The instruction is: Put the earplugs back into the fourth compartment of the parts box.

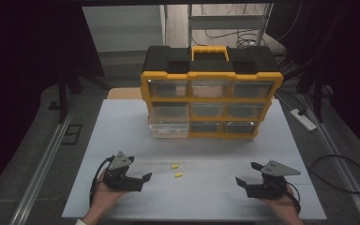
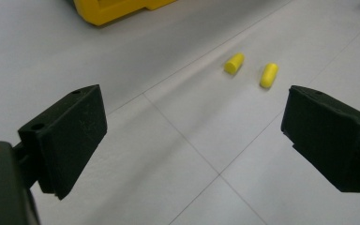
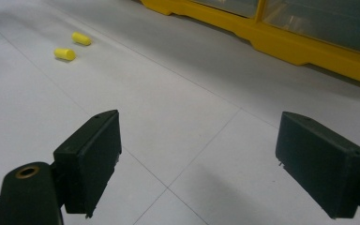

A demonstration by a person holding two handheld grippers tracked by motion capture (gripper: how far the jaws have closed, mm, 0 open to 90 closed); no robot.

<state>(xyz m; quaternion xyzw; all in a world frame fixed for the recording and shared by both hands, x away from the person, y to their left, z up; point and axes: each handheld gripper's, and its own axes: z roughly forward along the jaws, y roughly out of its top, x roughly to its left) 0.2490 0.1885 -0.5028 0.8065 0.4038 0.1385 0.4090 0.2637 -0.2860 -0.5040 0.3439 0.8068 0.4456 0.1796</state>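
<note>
2 earplugs (image 1: 176, 170) between parted tongs (image 1: 140, 175)

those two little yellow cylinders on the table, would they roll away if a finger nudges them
Probably yes. The two small yellow cylindrical pieces lie on their sides on the smooth white table, so a sideways nudge would likely roll them. They look tiny beside the left gripper, so likely very light and easily knocked. With rounded ends, they may squirt out unless the fingers close squarely.

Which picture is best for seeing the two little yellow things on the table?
The left gripper view: the two yellow earplugs lie close ahead, big enough to show their rounded cylinder shapes, apart from each other. In the right gripper view they sit farther away at upper left. In the high view they are tiny dots between the grippers.
</note>
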